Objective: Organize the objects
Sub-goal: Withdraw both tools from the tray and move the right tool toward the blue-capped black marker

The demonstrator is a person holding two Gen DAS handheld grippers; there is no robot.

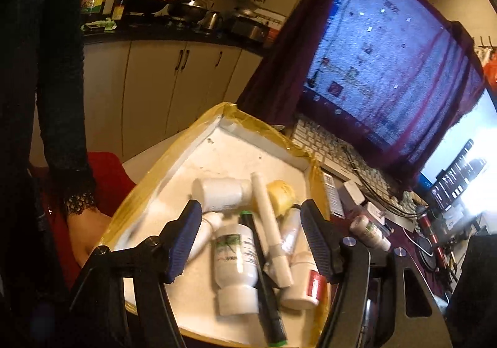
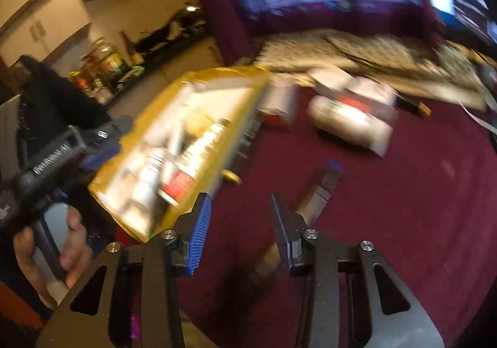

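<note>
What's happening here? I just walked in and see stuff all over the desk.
A person is tidying small items into a yellow-taped box with a pair of handheld tongs in each hand. The left tongs hang open over the box, which already holds white bottles, a white tube and a black pen. The right tongs are open and empty above the maroon cloth, where another white bottle lies outside the box.

left wrist: close above tray [image 1: 174, 158] | right wrist: beside it

Black lace-cuffed sleeve [image 1: 62, 99], black blue-padded tool [image 1: 251, 239]
</note>
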